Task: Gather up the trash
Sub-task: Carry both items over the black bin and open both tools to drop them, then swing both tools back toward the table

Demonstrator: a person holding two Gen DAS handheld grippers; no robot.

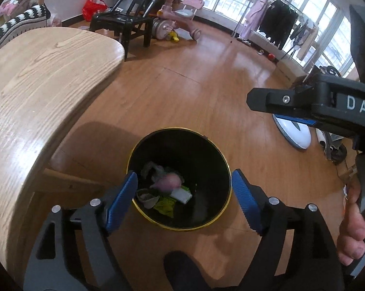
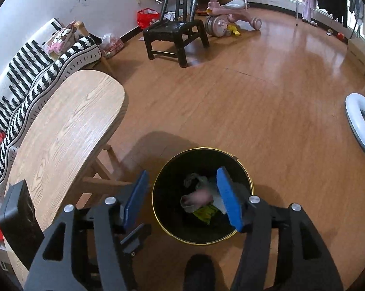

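A black trash bin with a gold rim [image 1: 180, 129] [image 2: 201, 148] stands on the wooden floor beside the table. Inside it lie a pink item [image 1: 169, 181] [image 2: 199, 197], blurred in the right wrist view, a green wrapper [image 1: 165, 206] [image 2: 205, 212], a white piece [image 1: 182, 195] and grey crumpled scraps. My left gripper [image 1: 184, 177] hangs open above the bin with nothing between its blue pads. My right gripper [image 2: 182, 173] is also open over the bin and holds nothing. Its black body [image 1: 328, 101] shows at the right of the left wrist view, held by a hand [image 1: 354, 230].
A light wooden table [image 1: 36, 84] [image 2: 61, 133] curves along the left, its leg close to the bin. Farther off are a black chair [image 2: 175, 31], a pink tricycle [image 2: 231, 9], a striped sofa [image 2: 24, 72], a white ring [image 2: 361, 123] and a clothes rack [image 1: 277, 21]. A dark foot [image 2: 199, 271] is at the bottom.
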